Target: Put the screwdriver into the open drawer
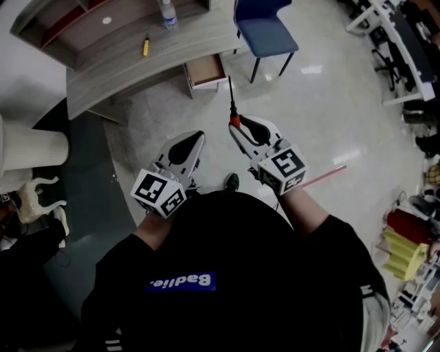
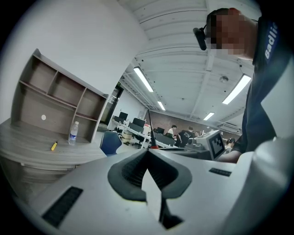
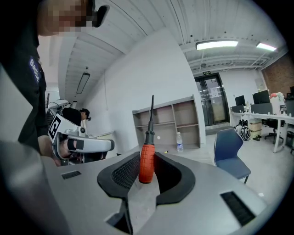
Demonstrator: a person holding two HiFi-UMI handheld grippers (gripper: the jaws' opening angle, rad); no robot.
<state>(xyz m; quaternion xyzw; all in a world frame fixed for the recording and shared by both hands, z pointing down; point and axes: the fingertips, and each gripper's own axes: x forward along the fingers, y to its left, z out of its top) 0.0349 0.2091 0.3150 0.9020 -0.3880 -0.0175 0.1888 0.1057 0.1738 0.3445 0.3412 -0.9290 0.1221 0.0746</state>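
My right gripper (image 1: 238, 128) is shut on a screwdriver (image 1: 234, 121); its pads press the red handle (image 3: 146, 163). The thin black shaft (image 3: 151, 114) sticks out ahead of the jaws. In the head view it points toward the open drawer (image 1: 206, 71), which hangs out under the curved grey desk (image 1: 130, 74) some way ahead. My left gripper (image 1: 193, 140) hovers beside the right one, to its left. Its jaws meet at the tip with nothing between them (image 2: 147, 154). The drawer's inside looks bare from the head view.
On the desk lie a small yellow tool (image 1: 146, 46) and a water bottle (image 1: 167, 14), with a shelf unit (image 1: 75, 24) behind. A blue chair (image 1: 265, 31) stands right of the drawer. Shiny floor lies between me and the desk. Office desks and chairs (image 1: 395, 41) fill the far right.
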